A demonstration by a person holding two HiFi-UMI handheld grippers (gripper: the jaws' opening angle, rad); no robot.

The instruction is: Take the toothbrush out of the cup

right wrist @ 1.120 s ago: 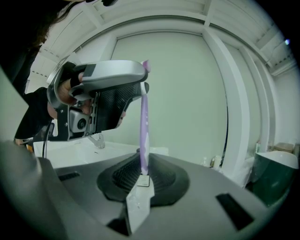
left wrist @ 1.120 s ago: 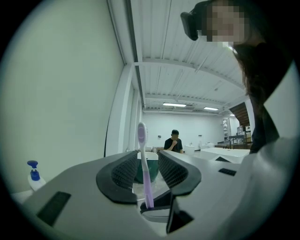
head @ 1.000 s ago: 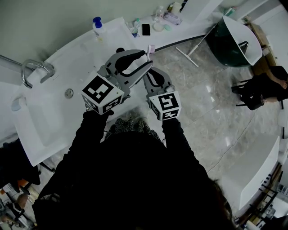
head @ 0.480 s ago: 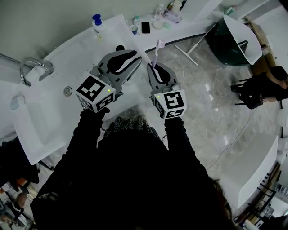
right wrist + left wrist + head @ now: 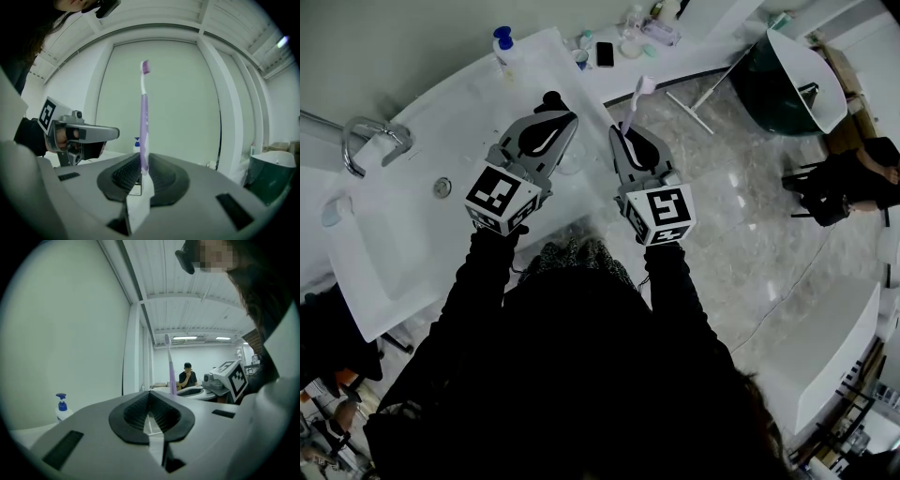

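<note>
Toothbrush (image 5: 144,117) stands upright in your right gripper (image 5: 630,139): the jaws are clamped on the bottom of the handle, bristle end up, long axis near vertical. Only this hand has it. Your left gripper (image 5: 549,103) sits just beside it on the left, jaws closed on nothing; the cup I can't make out. Versus a second ago, the left jaws were wide apart right by the brush head and are now together, and the brush sits clear to their right.
</note>
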